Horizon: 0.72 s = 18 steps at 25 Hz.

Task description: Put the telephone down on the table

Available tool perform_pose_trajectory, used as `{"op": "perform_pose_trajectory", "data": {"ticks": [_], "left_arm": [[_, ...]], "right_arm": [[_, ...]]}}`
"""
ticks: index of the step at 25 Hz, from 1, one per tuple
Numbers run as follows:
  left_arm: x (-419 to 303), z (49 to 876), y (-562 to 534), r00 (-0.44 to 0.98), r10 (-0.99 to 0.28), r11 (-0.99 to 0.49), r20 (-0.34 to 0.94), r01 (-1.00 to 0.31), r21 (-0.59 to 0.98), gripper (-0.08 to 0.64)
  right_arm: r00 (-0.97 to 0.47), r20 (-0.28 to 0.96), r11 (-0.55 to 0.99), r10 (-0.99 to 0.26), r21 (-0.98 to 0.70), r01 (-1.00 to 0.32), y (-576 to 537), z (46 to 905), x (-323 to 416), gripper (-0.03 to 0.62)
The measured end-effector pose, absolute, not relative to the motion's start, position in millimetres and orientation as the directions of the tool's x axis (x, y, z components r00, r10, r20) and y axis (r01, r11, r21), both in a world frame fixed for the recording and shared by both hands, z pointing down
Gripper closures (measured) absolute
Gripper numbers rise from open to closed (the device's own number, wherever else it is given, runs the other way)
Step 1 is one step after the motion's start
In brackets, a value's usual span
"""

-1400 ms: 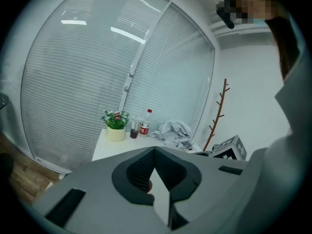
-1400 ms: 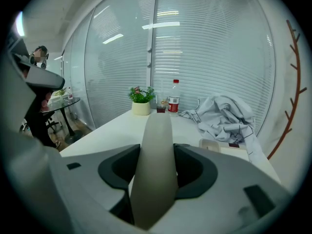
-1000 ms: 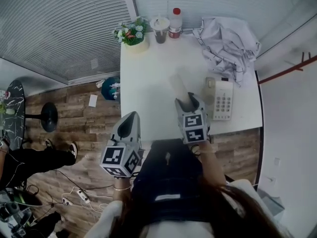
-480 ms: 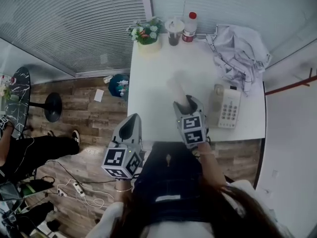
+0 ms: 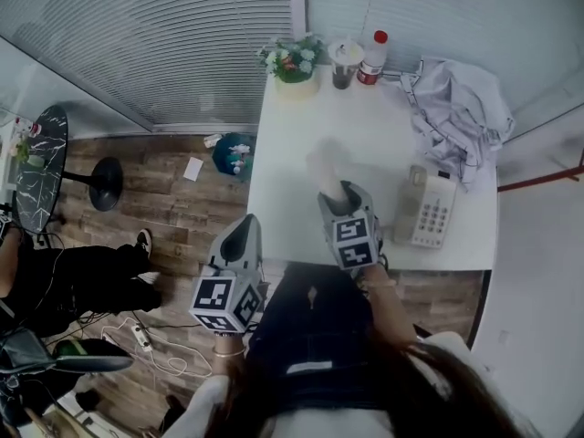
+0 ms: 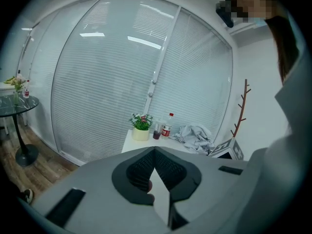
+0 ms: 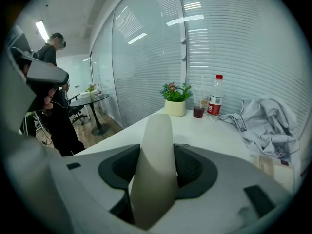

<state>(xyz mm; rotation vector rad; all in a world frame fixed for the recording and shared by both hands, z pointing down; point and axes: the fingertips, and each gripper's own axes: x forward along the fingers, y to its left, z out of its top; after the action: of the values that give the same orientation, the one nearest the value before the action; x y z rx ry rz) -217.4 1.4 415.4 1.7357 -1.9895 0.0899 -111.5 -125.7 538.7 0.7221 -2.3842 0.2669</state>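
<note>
The cream telephone handset stands up out of my right gripper, which is shut on it above the near part of the white table. In the right gripper view the handset fills the gap between both pads of the right gripper. The telephone base with its keypad lies on the table to the right, apart from the handset. My left gripper hangs off the table's left edge over the wooden floor. Seen in its own view, the left gripper has its jaws together and holds nothing.
At the table's far edge stand a potted plant, a cup and a bottle. A crumpled grey cloth lies at the far right. A round dark side table and a seated person are on the left.
The head view has shifted, so the table and telephone base sit further right and lower. Both grippers keep their places, the handset still in the right one.
</note>
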Motion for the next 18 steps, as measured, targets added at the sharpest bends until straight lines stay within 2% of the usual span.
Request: {"op": "perform_pose_trajectory", "data": {"ticks": [18], "left_arm": [[-238, 425, 18, -0.106, -0.896, 0.236, 0.432, -0.936, 0.261, 0.561]], "right_arm": [[-0.672, 0.639, 0.855, -0.373, -0.045, -0.517, -110, 566, -137, 0.374]]}}
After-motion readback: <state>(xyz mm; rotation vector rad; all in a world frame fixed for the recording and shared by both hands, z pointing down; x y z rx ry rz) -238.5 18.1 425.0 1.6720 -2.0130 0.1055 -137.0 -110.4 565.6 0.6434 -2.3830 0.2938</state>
